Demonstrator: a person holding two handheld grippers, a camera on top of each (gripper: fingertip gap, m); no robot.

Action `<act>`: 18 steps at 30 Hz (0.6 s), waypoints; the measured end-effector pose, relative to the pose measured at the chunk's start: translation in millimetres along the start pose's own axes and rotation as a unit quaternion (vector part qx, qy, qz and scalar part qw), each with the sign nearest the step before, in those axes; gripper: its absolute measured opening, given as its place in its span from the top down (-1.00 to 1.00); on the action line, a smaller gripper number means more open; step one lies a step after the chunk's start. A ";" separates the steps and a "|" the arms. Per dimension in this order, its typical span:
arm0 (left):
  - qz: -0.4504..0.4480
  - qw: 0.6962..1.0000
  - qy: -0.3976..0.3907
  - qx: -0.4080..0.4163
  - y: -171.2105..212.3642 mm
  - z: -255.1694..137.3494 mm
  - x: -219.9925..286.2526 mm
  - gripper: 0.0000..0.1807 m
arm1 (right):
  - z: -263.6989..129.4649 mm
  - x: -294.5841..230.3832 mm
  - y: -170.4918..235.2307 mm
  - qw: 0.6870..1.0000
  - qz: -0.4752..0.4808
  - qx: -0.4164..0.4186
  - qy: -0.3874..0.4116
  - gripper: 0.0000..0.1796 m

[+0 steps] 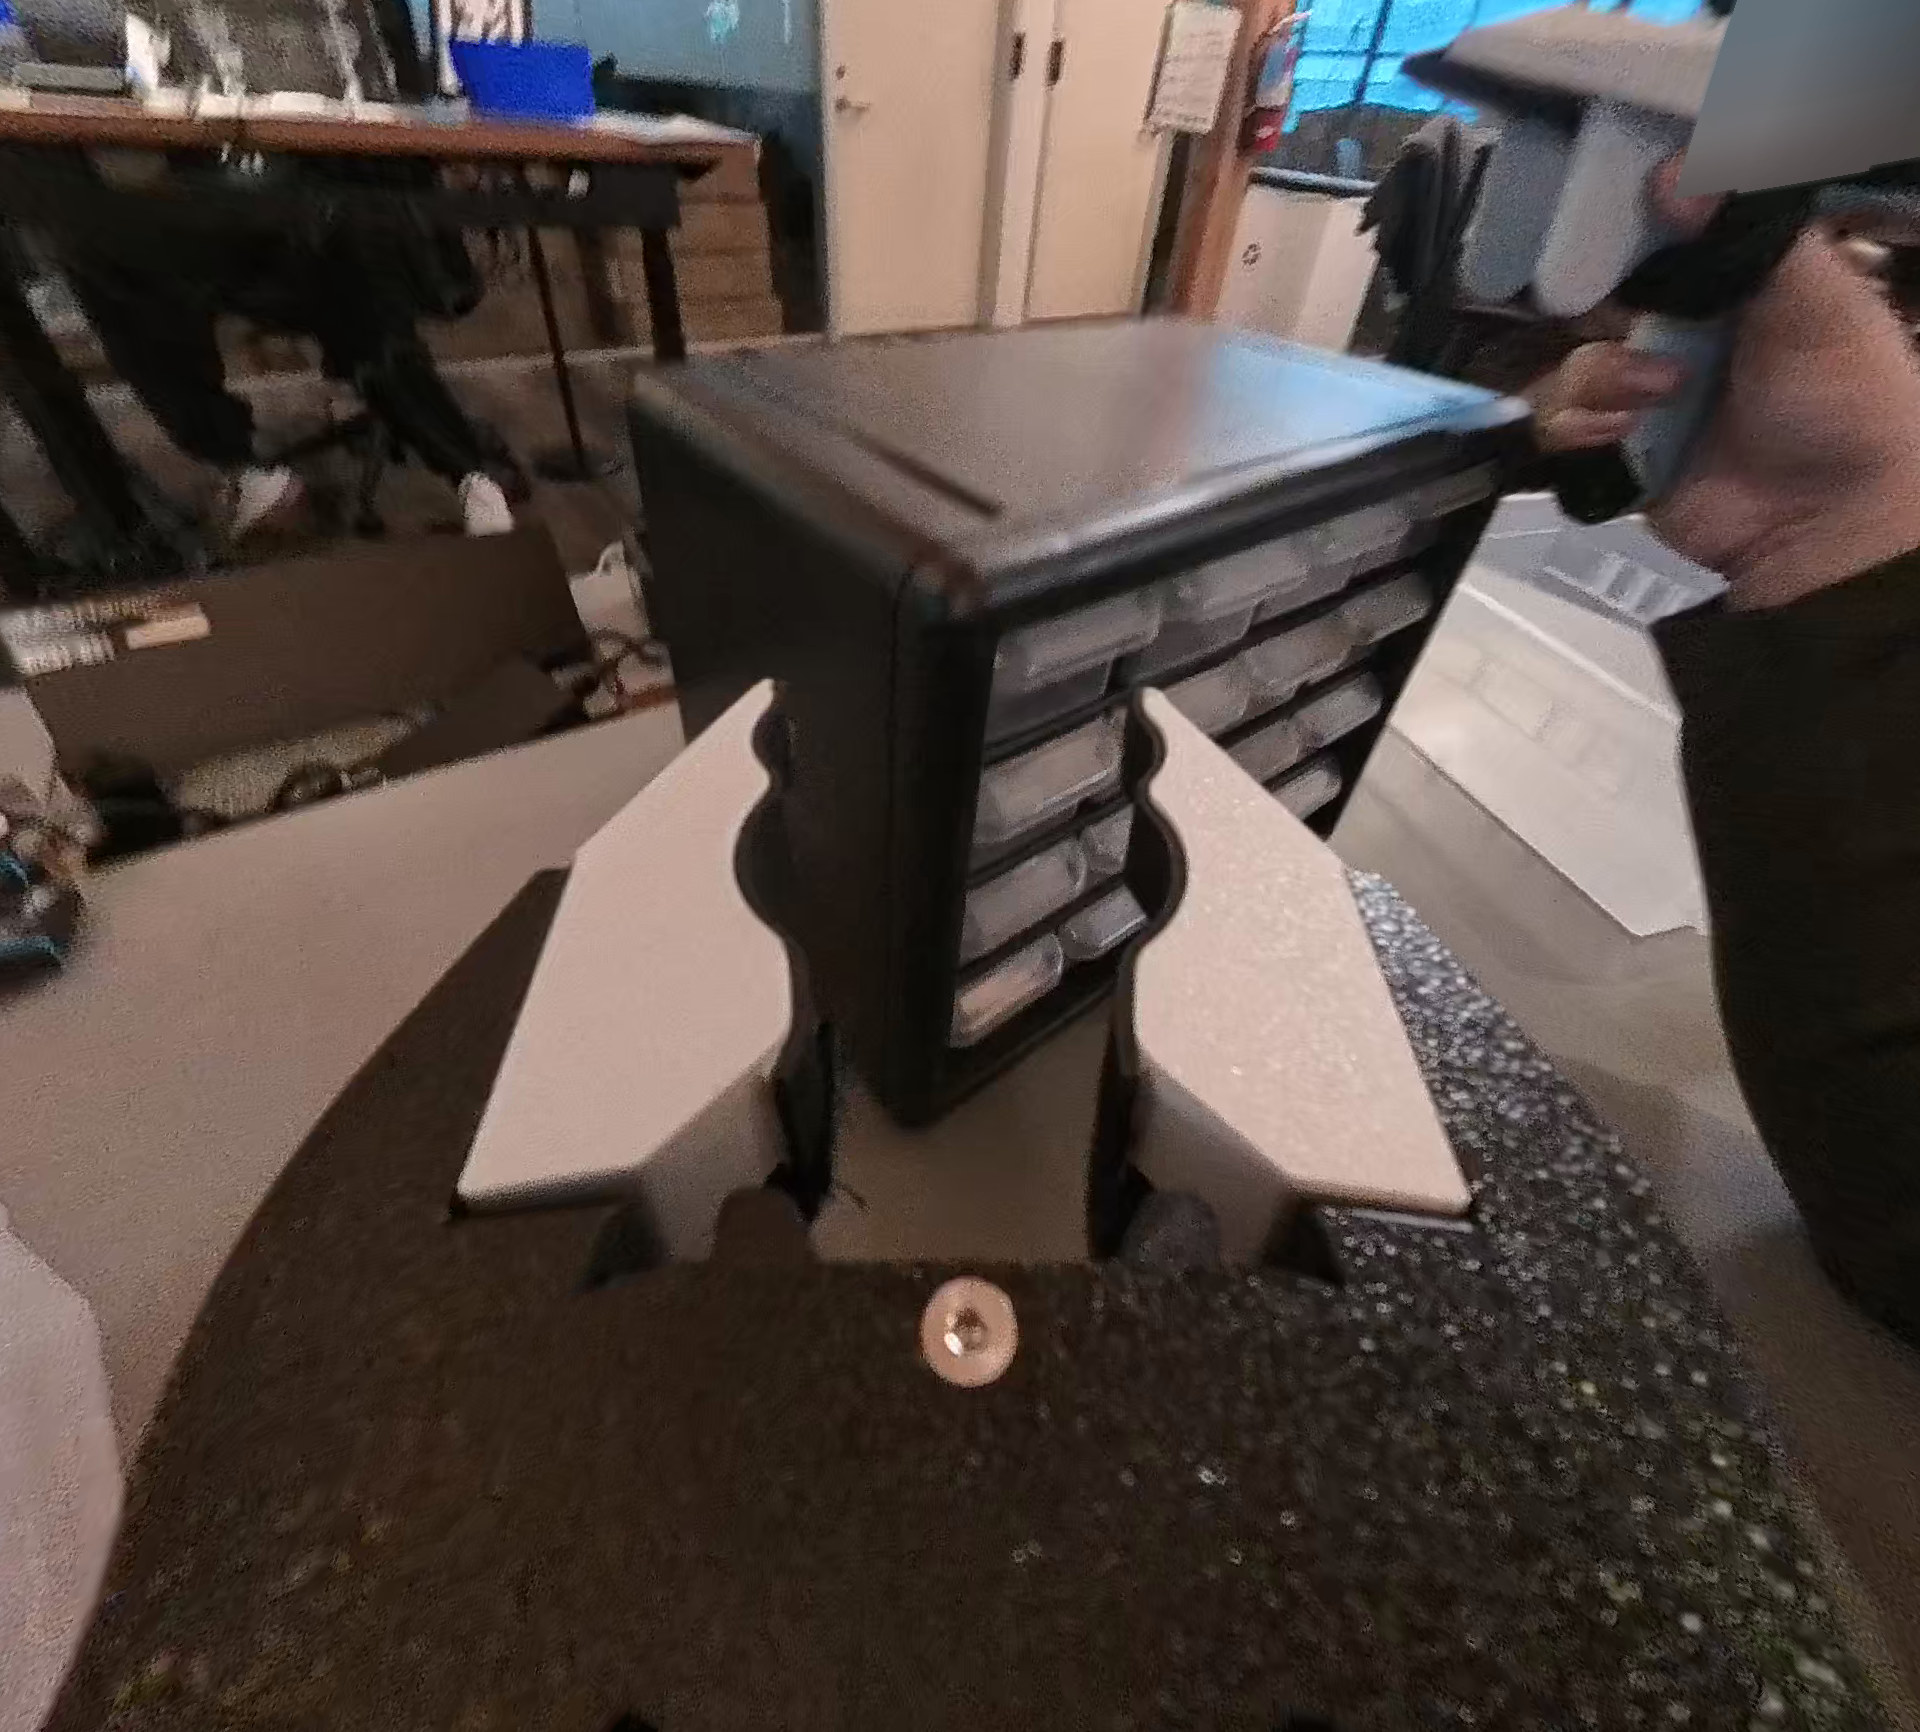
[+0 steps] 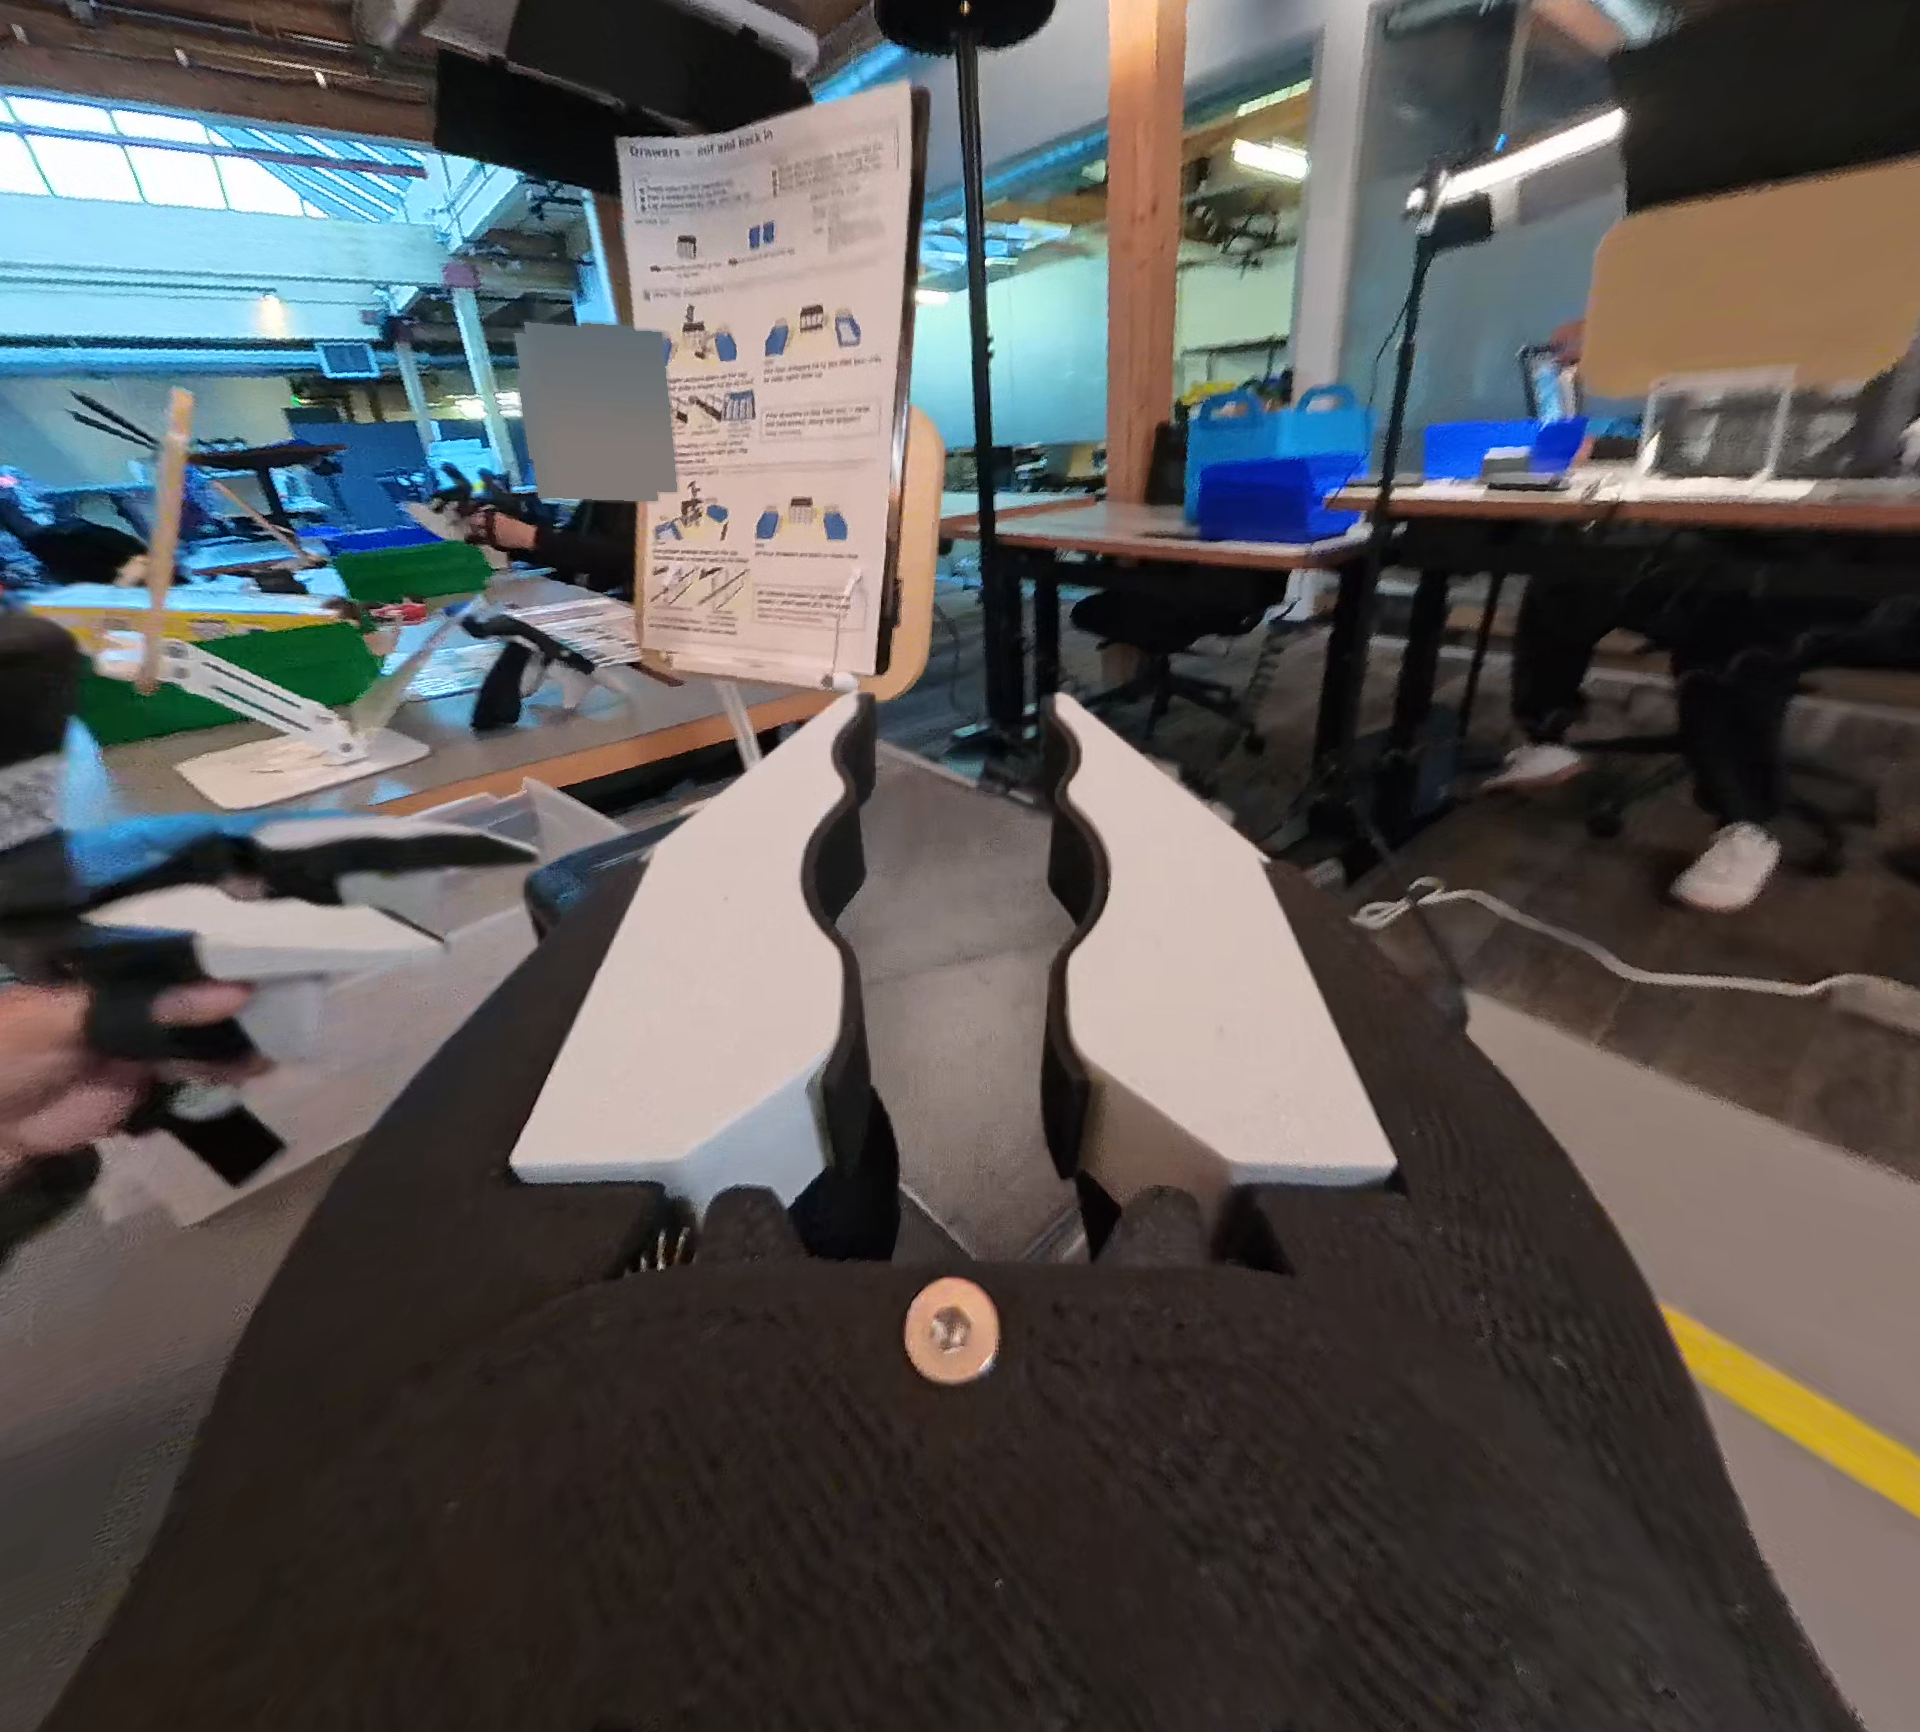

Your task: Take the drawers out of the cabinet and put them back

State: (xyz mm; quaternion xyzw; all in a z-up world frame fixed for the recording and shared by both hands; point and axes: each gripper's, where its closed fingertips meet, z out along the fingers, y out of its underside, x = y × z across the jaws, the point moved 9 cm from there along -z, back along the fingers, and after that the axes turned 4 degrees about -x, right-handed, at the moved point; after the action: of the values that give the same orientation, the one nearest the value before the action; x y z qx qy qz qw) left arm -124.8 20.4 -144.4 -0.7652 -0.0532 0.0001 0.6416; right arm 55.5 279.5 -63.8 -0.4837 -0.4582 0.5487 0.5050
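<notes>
1. Left hand-held gripper point(image 1: 961, 726): fingers apart, framing the cabinet's front corner.
2. Cabinet point(image 1: 1049, 602): black, upright on the bench point(image 1: 312, 934), drawers point(image 1: 1049, 773) inside.
3. Right hand-held gripper point(image 2: 956, 726): fingers apart, empty.

The black plastic cabinet point(image 1: 1049, 560) stands upright on the grey bench point(image 1: 312, 903), one front corner turned toward the camera, its flat top bare, its face toward four o'clock filled with rows of small clear drawers point(image 1: 1049, 783), all pushed in.
</notes>
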 end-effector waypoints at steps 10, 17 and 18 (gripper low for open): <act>0.045 0.993 0.019 -0.111 -62.5 5.1 -11.3 -0.04 | -3.0 -77.0 -19.0 0.969 -0.217 0.113 -0.024 0.68; 0.049 0.993 0.000 -0.109 -53.5 16.7 -29.5 0.16 | -0.8 -120.9 69.1 0.913 -0.406 0.013 0.041 0.71; 0.049 0.993 0.005 -0.112 -54.4 18.1 -30.4 0.22 | 2.5 -126.2 87.7 0.895 -0.442 -0.007 0.052 0.74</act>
State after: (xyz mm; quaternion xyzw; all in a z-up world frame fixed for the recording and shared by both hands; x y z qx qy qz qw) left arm -160.7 45.0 -96.3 -0.8336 -0.0126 0.0220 0.5517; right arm 46.0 147.4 -141.9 -0.2627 -0.6017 0.2390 0.7154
